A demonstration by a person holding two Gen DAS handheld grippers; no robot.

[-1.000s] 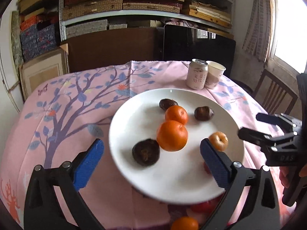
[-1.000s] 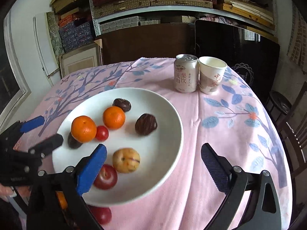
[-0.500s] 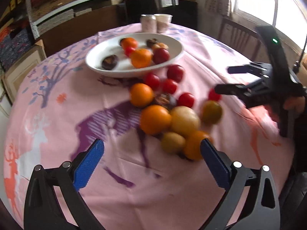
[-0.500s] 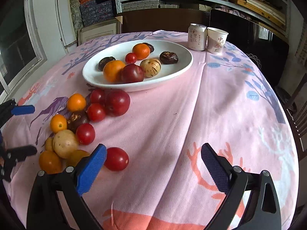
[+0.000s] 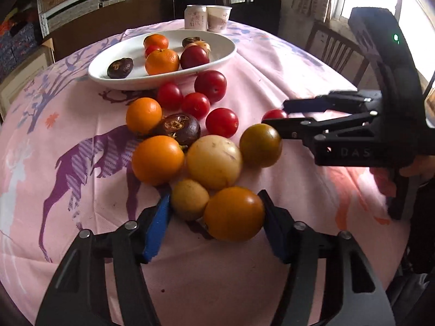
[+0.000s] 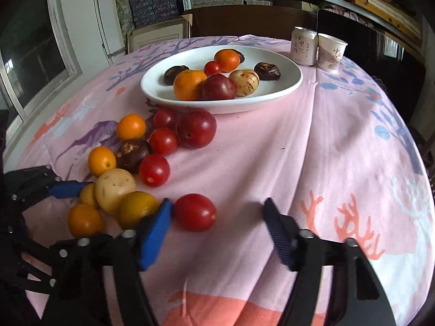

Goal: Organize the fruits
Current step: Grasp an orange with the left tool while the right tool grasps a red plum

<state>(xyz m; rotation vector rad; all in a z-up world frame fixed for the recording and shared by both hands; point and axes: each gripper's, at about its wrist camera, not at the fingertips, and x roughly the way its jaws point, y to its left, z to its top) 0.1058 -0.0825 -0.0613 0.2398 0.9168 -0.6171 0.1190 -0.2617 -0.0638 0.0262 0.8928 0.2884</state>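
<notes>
Several loose fruits lie on the pink cloth in front of a white plate (image 5: 217,54) that holds more fruit. My left gripper (image 5: 214,203) is down over the near edge of the pile, jaws closing around an orange-yellow tomato (image 5: 235,213) and a small yellow fruit (image 5: 189,199). Each pad is right at one of these fruits, and no firm squeeze shows. Its blue pad (image 6: 68,188) appears in the right wrist view. My right gripper (image 6: 217,203) is closing on a lone red tomato (image 6: 194,212). That tomato sits by the left pad and far from the right one.
A drink can (image 5: 195,17) and a paper cup (image 5: 218,19) stand behind the plate. A wooden chair (image 5: 334,51) is beyond the table's right edge. Shelves with boxes fill the back wall. A hand (image 5: 418,165) holds the right gripper.
Both grippers pulled back from over the plate and dropped toward the loose fruit pile. Both sets of jaws, wide before, have narrowed around fruit.
</notes>
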